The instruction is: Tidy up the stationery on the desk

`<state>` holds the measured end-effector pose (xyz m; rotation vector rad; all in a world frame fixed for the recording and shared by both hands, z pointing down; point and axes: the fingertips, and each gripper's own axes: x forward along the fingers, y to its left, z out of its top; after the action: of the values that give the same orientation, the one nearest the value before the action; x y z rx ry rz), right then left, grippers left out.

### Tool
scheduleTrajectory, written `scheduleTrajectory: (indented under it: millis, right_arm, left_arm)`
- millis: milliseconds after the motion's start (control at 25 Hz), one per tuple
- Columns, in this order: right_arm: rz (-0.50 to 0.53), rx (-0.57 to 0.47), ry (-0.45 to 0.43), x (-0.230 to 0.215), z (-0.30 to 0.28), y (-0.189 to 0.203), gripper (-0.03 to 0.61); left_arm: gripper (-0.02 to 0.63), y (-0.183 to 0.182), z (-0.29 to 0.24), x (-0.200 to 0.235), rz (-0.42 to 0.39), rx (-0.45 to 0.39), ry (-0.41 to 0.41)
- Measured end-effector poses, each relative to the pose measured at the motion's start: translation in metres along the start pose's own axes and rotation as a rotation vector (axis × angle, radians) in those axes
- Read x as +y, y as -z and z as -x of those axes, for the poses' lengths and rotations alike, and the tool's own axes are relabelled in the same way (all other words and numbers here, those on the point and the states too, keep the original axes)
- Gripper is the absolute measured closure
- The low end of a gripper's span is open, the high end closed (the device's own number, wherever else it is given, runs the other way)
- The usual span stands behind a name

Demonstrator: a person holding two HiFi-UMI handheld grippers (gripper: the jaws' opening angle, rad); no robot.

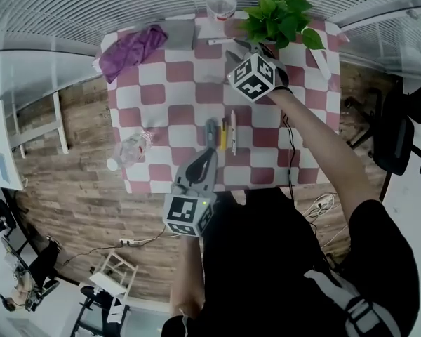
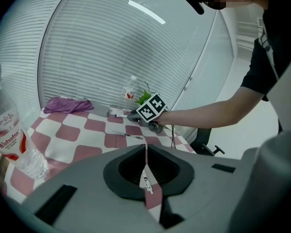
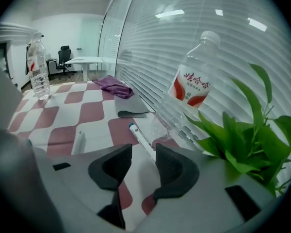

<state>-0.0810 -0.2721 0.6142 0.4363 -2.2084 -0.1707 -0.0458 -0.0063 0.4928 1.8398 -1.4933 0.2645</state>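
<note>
Reaching to the far edge of the checked table point(image 1: 175, 97), the right gripper point(image 3: 143, 155) has its jaws spread wide. A white marker point(image 3: 141, 139) with a blue cap lies on the cloth just past the tips, in line with the gap. Neither pad touches it. An upright bottle point(image 3: 186, 93) stands just right of the marker, with a plant point(image 3: 242, 144) beside it and a flat grey pouch point(image 3: 128, 106) just behind the marker. A purple cloth point(image 1: 133, 48) is bunched at the far left corner.

The left gripper point(image 2: 146, 159) sits low at the near side, jaws almost together with only a slit between them. A white pen point(image 2: 147, 181) shows in that slit; I cannot tell if it is pinched or lying underneath. More pens point(image 1: 228, 133) lie side by side by that gripper's tip. A second bottle point(image 1: 130, 149) stands near the left edge.
</note>
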Motion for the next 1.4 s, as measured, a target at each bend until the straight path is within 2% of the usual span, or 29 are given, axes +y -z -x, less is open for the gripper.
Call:
scheduleTrajectory:
  millis: [240, 400, 560, 720, 800, 880, 960, 1160, 1320, 1400]
  right_arm:
    - [0.037, 0.033, -0.038, -0.004, -0.022, -0.003, 0.393]
    - [0.0, 0.045, -0.088, -0.001, -0.031, -0.003, 0.393]
    - [0.052, 0.076, -0.11, -0.001, -0.037, 0.0, 0.393]
    - [0.047, 0.107, -0.136, -0.003, -0.04, 0.001, 0.393]
    - [0.05, 0.118, -0.124, -0.007, -0.04, 0.001, 0.448]
    - [0.063, 0.13, -0.118, -0.007, -0.04, 0.001, 0.449]
    - [0.105, 0.145, -0.108, -0.006, -0.039, 0.002, 0.453]
    - [0.301, 0.192, -0.069, -0.001, -0.041, 0.008, 0.469]
    - [0.306, 0.222, -0.073, -0.001, -0.042, 0.005, 0.486]
    - [0.349, 0.232, -0.058, -0.001, -0.042, 0.003, 0.482]
  left_arm:
    - [0.578, -0.006, -0.005, 0.008, 0.007, 0.009, -0.011]
    - [0.578, -0.006, -0.008, 0.012, 0.015, 0.016, -0.015]
    - [0.578, -0.011, -0.009, 0.012, 0.018, 0.009, -0.007]
    - [0.578, -0.011, -0.009, 0.015, 0.022, 0.005, -0.004]
    - [0.578, -0.01, -0.01, 0.016, 0.023, 0.007, -0.002]
    - [0.578, -0.01, -0.01, 0.015, 0.023, 0.009, 0.002]
    - [0.578, -0.009, -0.01, 0.015, 0.022, 0.01, 0.006]
    - [0.578, -0.008, -0.008, 0.014, 0.022, 0.008, 0.009]
    - [0.578, -0.003, -0.004, 0.016, 0.027, 0.004, -0.001]
    - [0.578, 0.0, -0.001, 0.016, 0.03, 0.0, -0.006]
